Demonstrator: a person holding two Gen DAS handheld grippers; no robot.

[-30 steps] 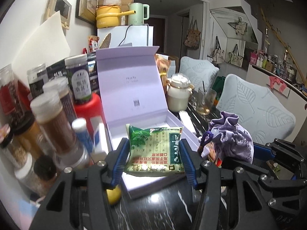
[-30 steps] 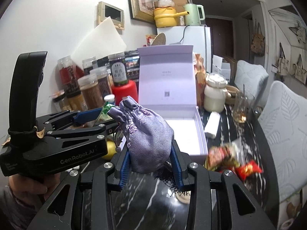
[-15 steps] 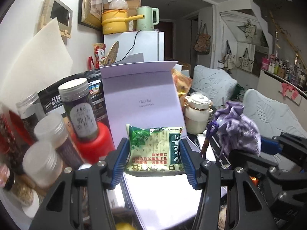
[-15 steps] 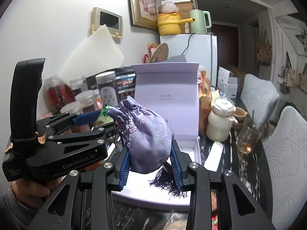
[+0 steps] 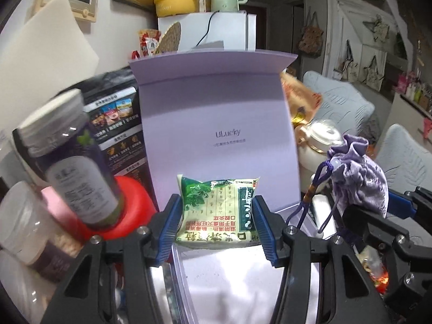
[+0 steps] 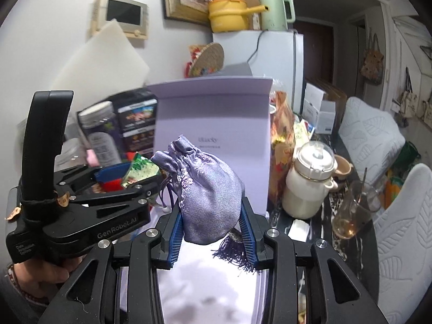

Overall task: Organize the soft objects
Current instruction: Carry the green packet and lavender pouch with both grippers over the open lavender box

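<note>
Above the open lilac box, both tilted-down hand-held grippers clamp: left a green packet, right a purple pouch.

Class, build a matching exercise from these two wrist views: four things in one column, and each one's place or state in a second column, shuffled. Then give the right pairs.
Things
1. green packet
2. purple pouch
3. lilac box lid
4. yellow pot

Place or state
A. standing open and upright behind both held items
B. on top of the white fridge, beside the green kettle
C. clamped in the right gripper
D. clamped in the left gripper

Pairs: 1-D, 2-C, 3-A, 4-B
</note>
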